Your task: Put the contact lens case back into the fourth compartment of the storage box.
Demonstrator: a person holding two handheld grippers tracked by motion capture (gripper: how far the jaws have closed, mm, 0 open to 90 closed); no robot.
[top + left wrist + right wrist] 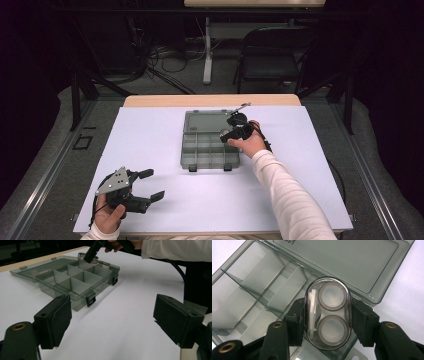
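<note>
A smoky-grey clear organizer box [186, 150] lies open mid-table, its lid [207, 120] folded flat at the back and its compartments bare. My right gripper [226, 134] hovers over the box's back right compartments, shut on a small oval clear case [328, 313] with two round cups inside. In the right gripper view the jaws press the case's two long sides above the box dividers [262, 277]. My left gripper [150, 185] rests near the table's front left, open with nothing between its pads [56, 320]. From there the box [80, 301] and the right gripper [91, 255] show ahead.
A white sheet [150, 140] covers the table; a wooden edge [210, 100] shows at the back. Behind the table stand a black chair [272, 55] and a table leg [207, 50] among floor cables. Two latches [91, 301] stick out from the box's front.
</note>
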